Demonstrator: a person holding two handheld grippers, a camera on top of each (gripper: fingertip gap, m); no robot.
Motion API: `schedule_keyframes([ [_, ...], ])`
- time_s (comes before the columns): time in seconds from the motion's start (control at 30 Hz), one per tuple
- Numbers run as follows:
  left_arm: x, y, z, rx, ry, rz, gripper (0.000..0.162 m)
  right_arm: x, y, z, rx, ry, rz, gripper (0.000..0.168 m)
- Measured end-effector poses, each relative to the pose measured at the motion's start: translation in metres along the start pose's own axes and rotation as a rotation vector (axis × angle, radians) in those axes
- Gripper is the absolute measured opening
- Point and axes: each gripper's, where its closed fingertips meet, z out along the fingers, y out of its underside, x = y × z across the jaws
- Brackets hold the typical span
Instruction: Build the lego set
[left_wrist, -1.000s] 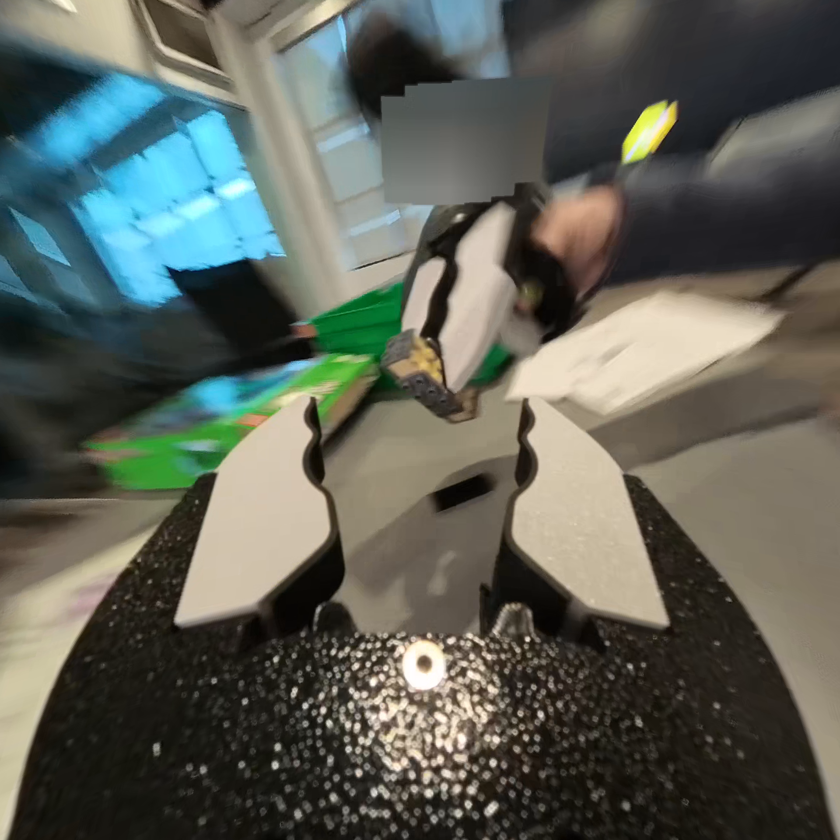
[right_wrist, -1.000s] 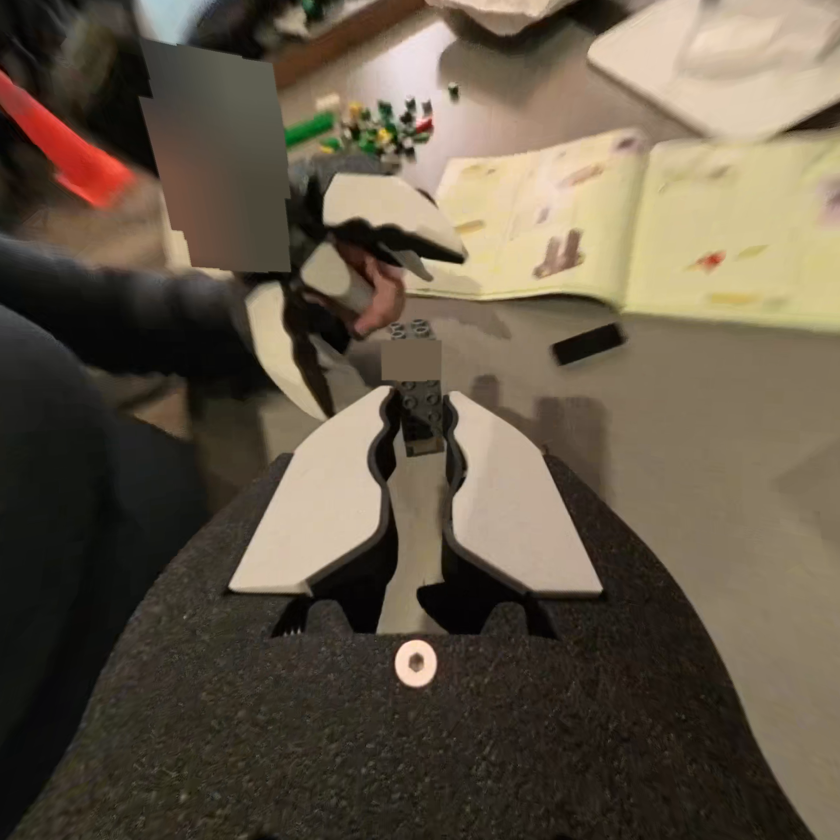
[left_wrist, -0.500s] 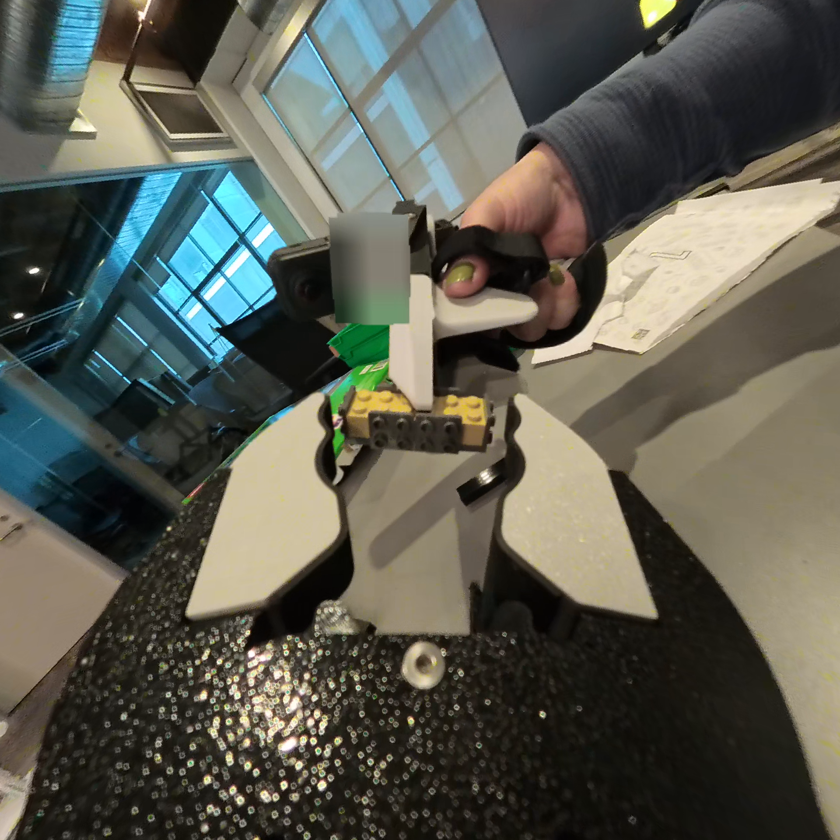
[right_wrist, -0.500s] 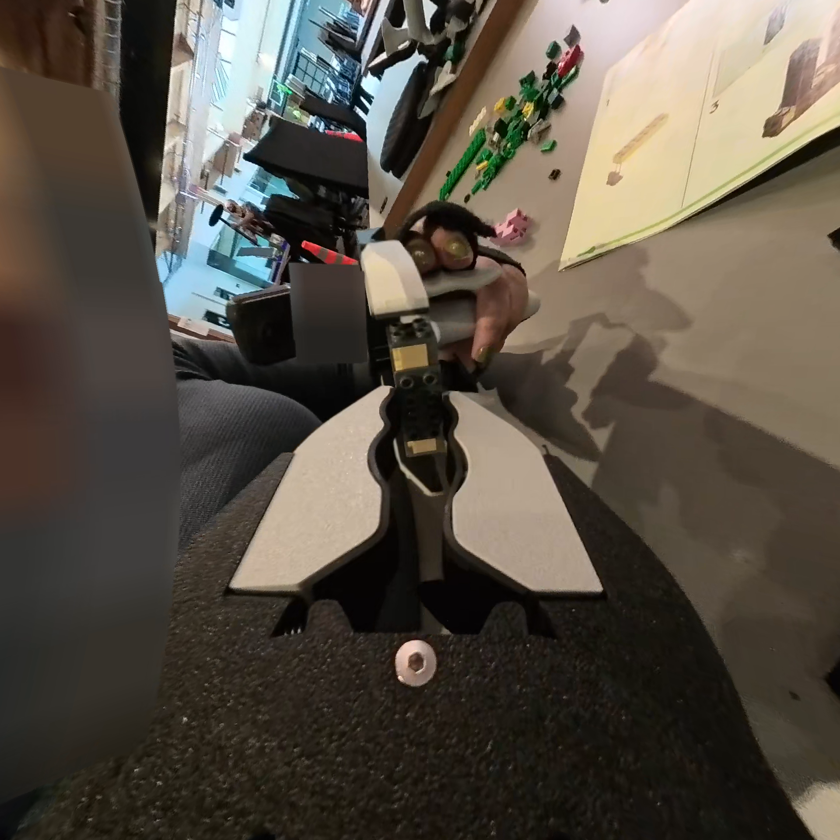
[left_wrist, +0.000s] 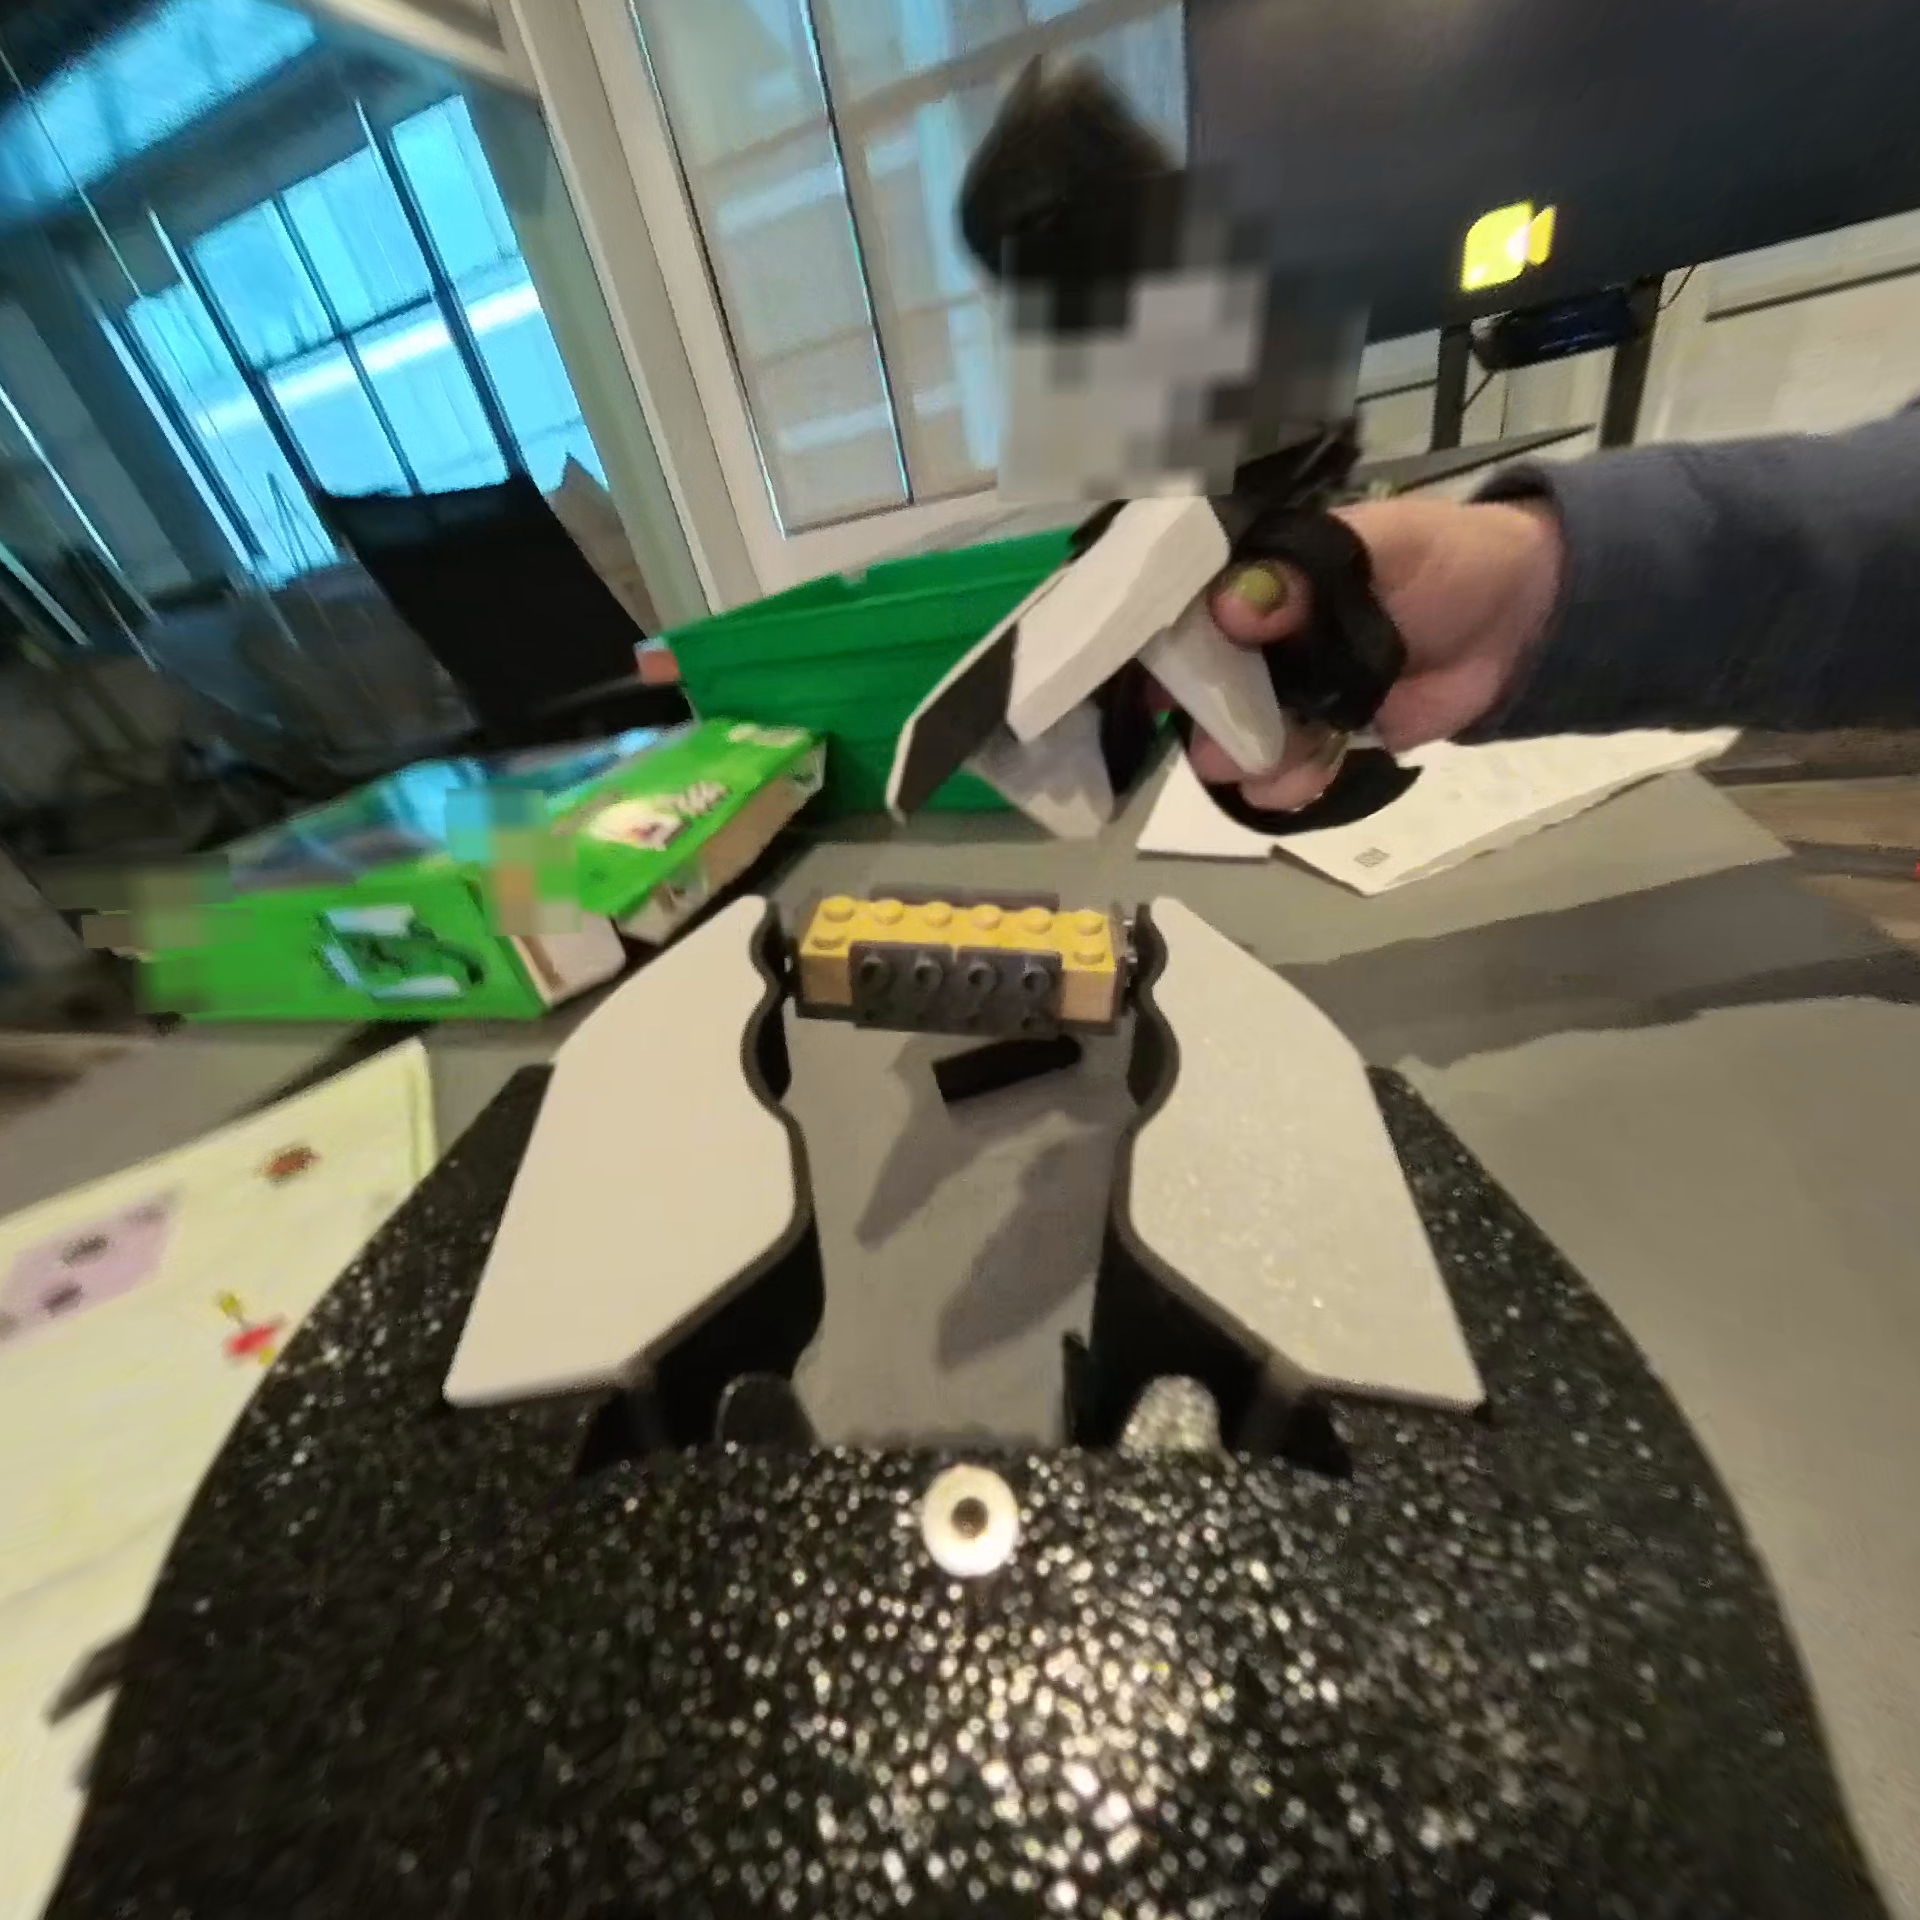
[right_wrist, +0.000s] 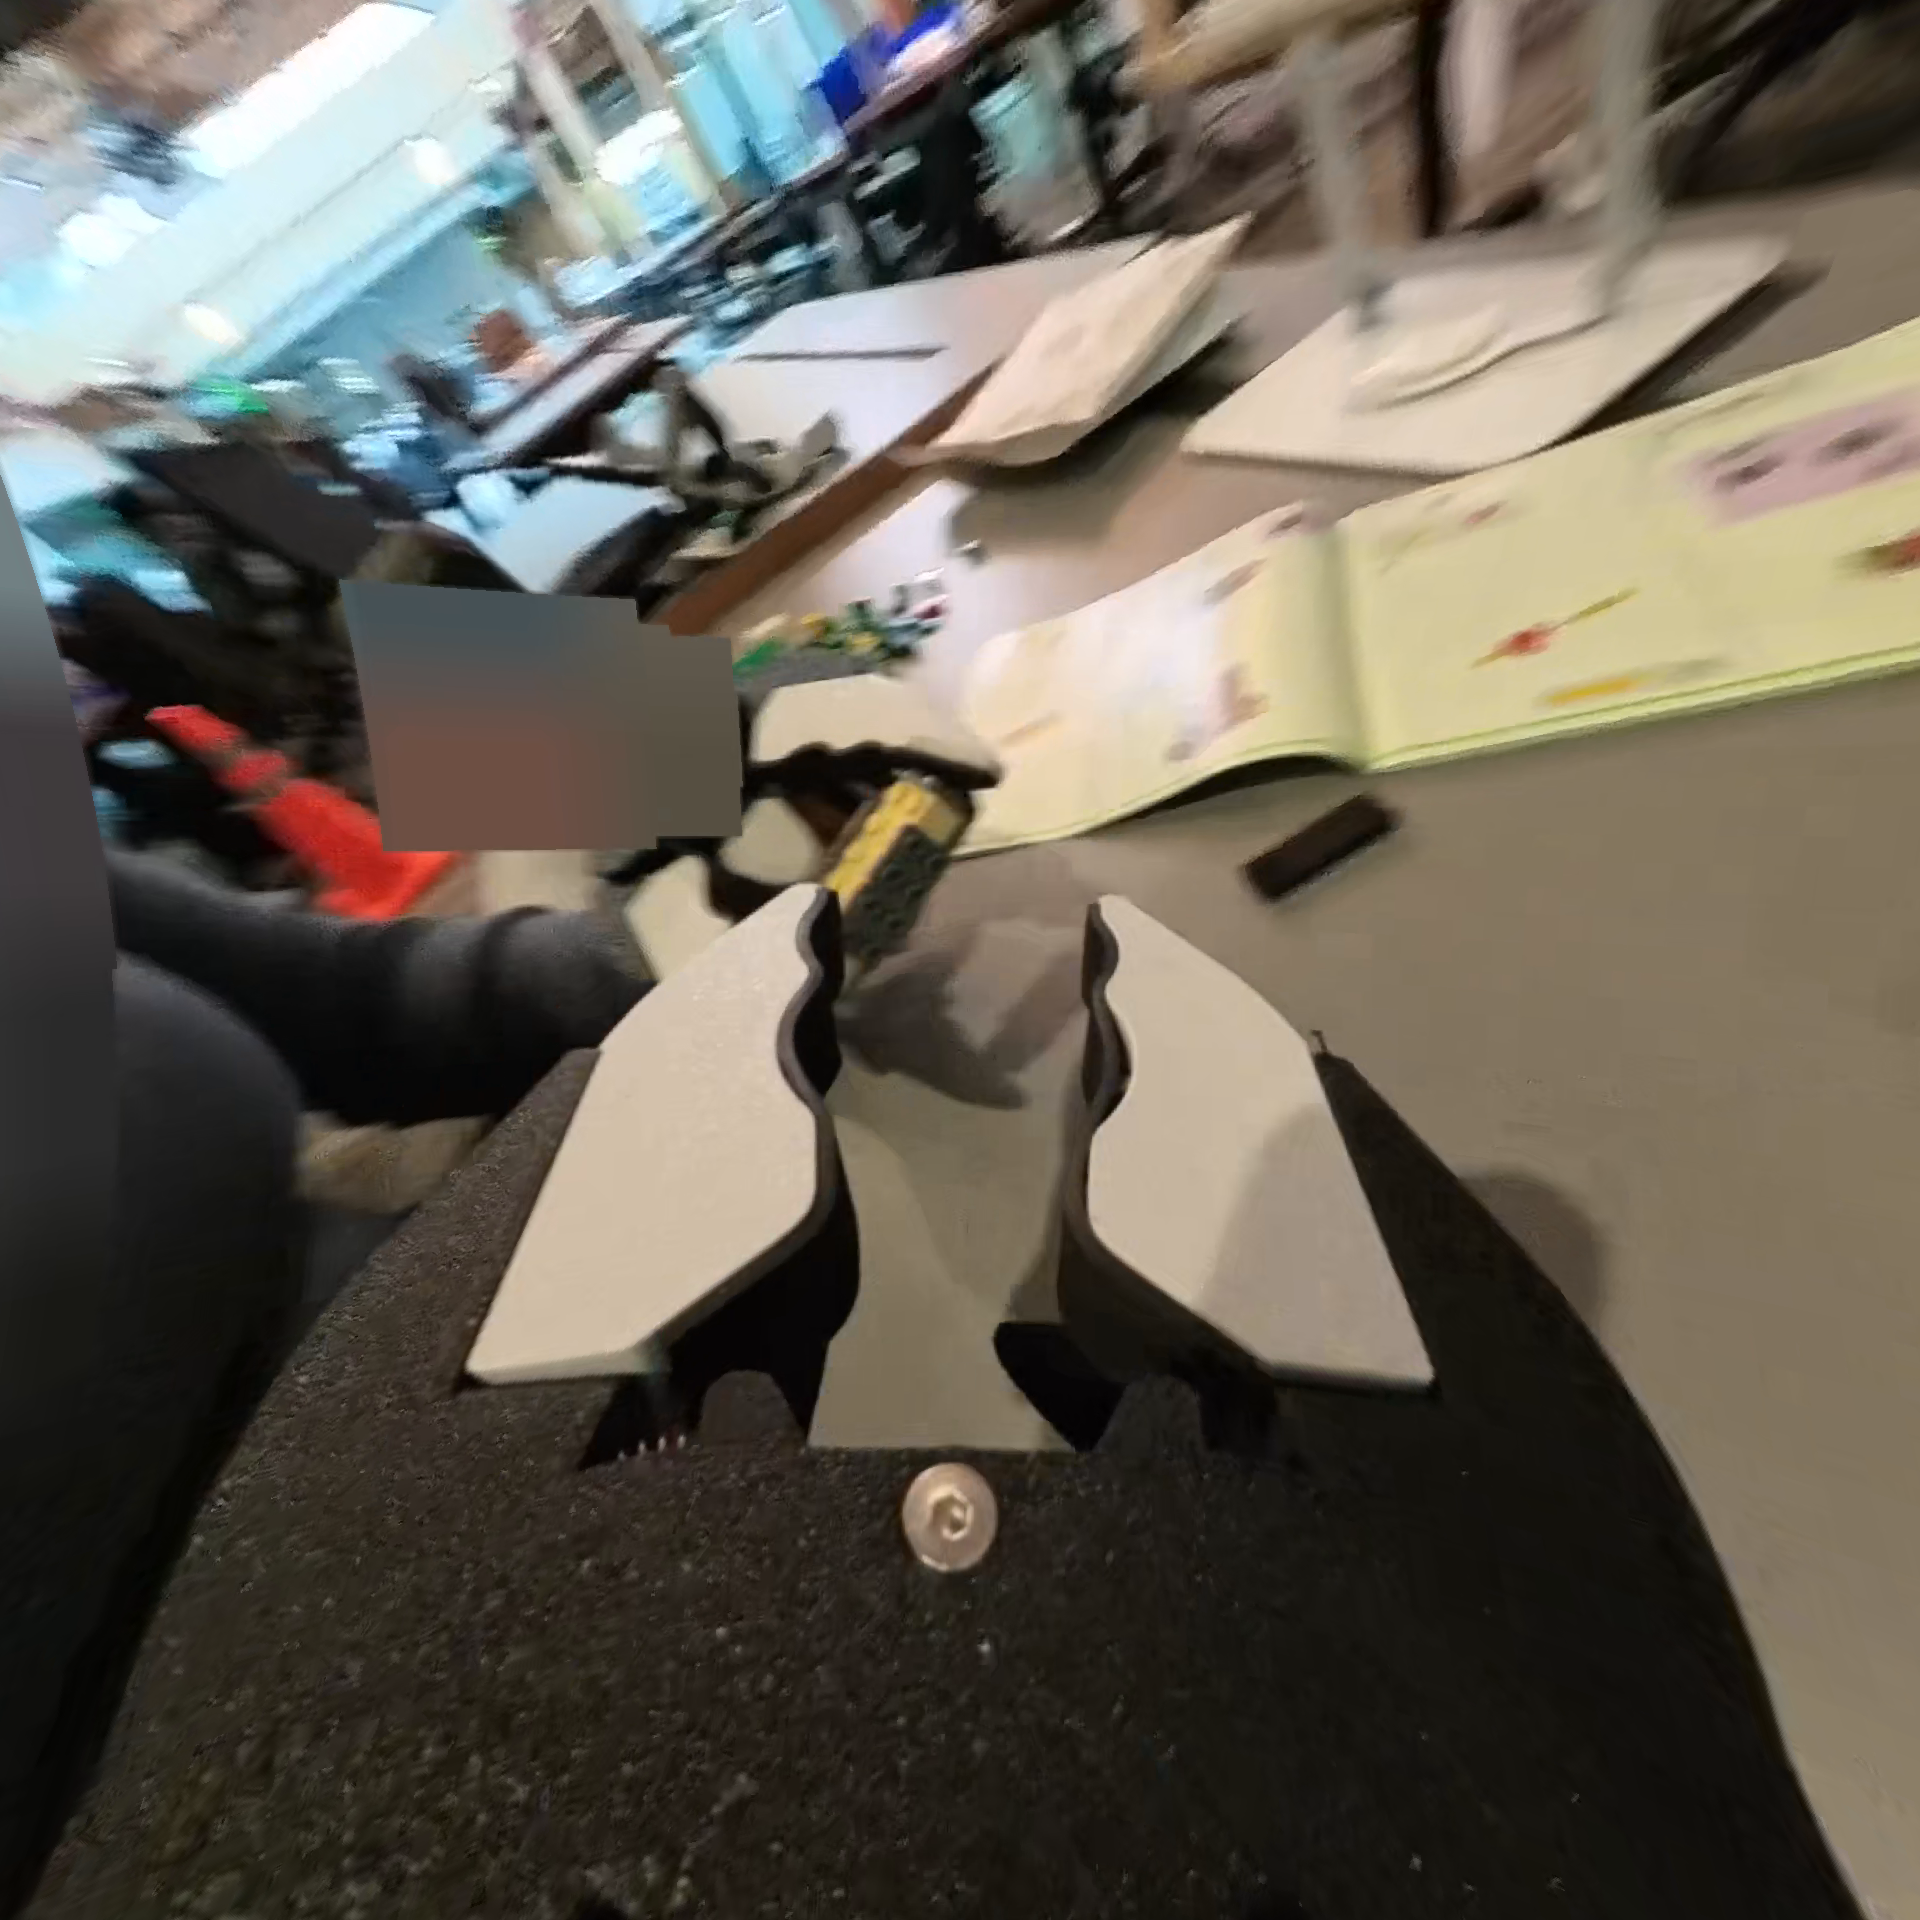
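Note:
A small assembly of yellow and dark grey bricks (left_wrist: 956, 966) is clamped by its ends between the fingertips of my left gripper (left_wrist: 956, 935), above the grey table. My right gripper (right_wrist: 956, 925) is open and empty. In the left wrist view it (left_wrist: 977, 779) hangs farther back to the right, held by a hand. In the right wrist view the assembly (right_wrist: 899, 862) sits just beyond my left fingertip, held by the left gripper (right_wrist: 883, 821). A loose black plate (left_wrist: 1003, 1070) lies on the table under the assembly and also shows in the right wrist view (right_wrist: 1320, 847).
An open instruction booklet (right_wrist: 1455, 644) lies across the table, with a pile of loose bricks (right_wrist: 842, 634) behind it. A green set box (left_wrist: 416, 914), a green bin (left_wrist: 862, 665) and white paper sheets (left_wrist: 1455, 800) lie at the far side. Left and right tips are no more than a few centimetres apart. From the right gripper's tips to the loose black plate (left_wrist: 1003, 1070) is close to 12 cm.
The right gripper held the assembly, brought it between the left fingers, then let go, opened and drew back. The left gripper has shut on the assembly.

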Motion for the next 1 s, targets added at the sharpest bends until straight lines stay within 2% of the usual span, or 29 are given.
schedule_keyframes([
  [0.1,-0.003,0.019,0.003,-0.095,0.01,-0.111,0.064,0.035,0.003,-0.021,0.065,0.283,-0.107,0.04],
  [0.2,-0.004,0.03,0.006,-0.144,0.002,-0.179,0.064,0.057,0.027,-0.032,-0.012,0.437,-0.132,0.039],
  [0.37,-0.011,0.031,0.004,-0.14,-0.061,-0.19,0.064,0.078,0.062,-0.03,-0.182,0.554,-0.133,0.03],
  [0.5,-0.012,0.032,0.005,-0.153,-0.071,-0.174,0.064,0.084,0.082,-0.031,-0.339,0.626,-0.104,0.035],
  [0.7,-0.009,0.034,0.007,-0.168,-0.066,-0.121,0.064,0.088,0.1,-0.039,-0.333,0.726,-0.116,0.033],
  [0.87,-0.013,0.033,0.006,-0.154,-0.073,-0.147,0.064,0.088,0.107,-0.027,-0.333,0.696,-0.074,0.031],
  [0.93,-0.016,0.032,0.005,-0.142,-0.082,-0.172,0.064,0.092,0.107,-0.026,-0.356,0.726,-0.102,0.028],
  [1.0,-0.019,0.031,0.003,-0.129,-0.084,-0.196,0.064,0.095,0.106,-0.027,-0.386,0.75,-0.114,0.017],
])
